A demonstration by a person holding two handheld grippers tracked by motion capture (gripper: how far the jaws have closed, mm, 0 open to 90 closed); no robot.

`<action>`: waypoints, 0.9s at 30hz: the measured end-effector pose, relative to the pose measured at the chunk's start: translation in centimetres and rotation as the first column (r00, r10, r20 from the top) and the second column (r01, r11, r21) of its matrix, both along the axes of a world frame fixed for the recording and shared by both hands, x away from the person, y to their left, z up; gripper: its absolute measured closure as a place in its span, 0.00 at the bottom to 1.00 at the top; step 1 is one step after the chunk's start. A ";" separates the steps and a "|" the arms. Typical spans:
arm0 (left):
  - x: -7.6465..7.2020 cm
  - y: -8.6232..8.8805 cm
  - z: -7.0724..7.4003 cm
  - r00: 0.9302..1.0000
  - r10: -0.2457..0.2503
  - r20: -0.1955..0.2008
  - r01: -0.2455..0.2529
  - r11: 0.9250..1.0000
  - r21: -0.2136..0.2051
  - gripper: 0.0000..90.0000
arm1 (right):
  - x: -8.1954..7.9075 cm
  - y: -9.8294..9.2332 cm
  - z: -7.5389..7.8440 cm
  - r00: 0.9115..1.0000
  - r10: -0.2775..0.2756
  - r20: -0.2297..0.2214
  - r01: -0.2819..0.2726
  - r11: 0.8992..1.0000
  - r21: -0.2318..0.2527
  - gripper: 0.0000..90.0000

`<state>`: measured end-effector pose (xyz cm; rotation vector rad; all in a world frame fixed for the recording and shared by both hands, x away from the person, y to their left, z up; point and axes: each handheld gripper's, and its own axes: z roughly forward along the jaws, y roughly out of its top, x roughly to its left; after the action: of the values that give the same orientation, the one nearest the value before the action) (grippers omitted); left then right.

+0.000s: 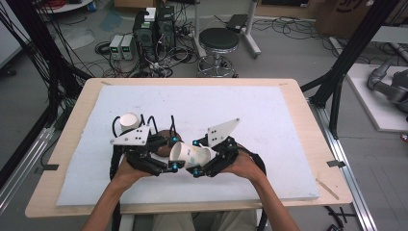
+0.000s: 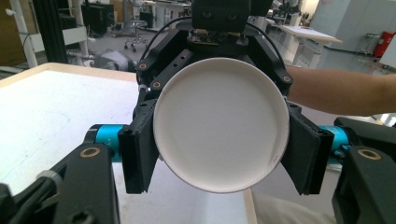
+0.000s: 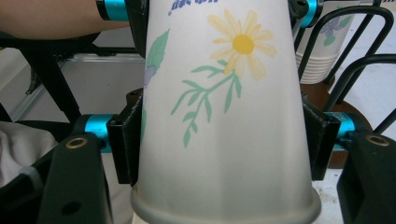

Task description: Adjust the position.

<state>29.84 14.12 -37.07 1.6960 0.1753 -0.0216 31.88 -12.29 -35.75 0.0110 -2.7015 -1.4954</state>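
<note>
Both claws, left (image 1: pixel 174 154) and right (image 1: pixel 196 157), clamped shut, facing each other.

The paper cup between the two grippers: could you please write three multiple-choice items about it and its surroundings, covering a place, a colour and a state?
1. Where is the stack of cups?
A. In the wire rack behind the left gripper
B. On the stool
C. On the floor

2. What colour are the petals of the daisy on the paper cup?
A. Red
B. Yellow
C. Black

3. How is the paper cup held?
A. Standing upright on the table
B. On its side, clamped by both the left gripper and the right gripper
C. Crushed flat

Answers:
1. A, the high view shows the stack there.
2. B, the right gripper view shows the petals.
3. B, jaws press on both ends.
</note>
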 end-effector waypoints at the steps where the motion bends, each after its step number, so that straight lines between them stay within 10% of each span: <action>1: 0.0 0.0 0.0 1.000 0.003 0.001 -0.003 1.000 0.000 0.39 | 0.0 0.0 0.0 1.000 -0.005 0.001 0.005 1.000 -0.004 0.35; 7: 0.0 -0.2 -0.2 0.997 0.074 0.001 -0.074 0.997 0.022 0.06 | 0.0 -0.1 0.0 1.000 -0.011 -0.001 0.011 1.000 -0.006 0.35; 15: -0.2 0.1 -0.5 0.999 0.043 0.010 -0.043 0.999 0.001 0.06 | 0.2 -0.3 0.0 1.000 -0.028 -0.008 0.028 1.000 -0.010 0.35; 27: -1.1 1.0 -1.1 0.993 0.118 0.012 -0.118 0.986 0.120 0.06 | 0.2 -0.9 0.0 0.997 -0.078 -0.001 0.078 0.994 -0.075 0.35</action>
<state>28.79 15.16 -38.22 1.8028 0.2780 0.0831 32.08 -13.19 -35.73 -0.1020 -2.7836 -1.4099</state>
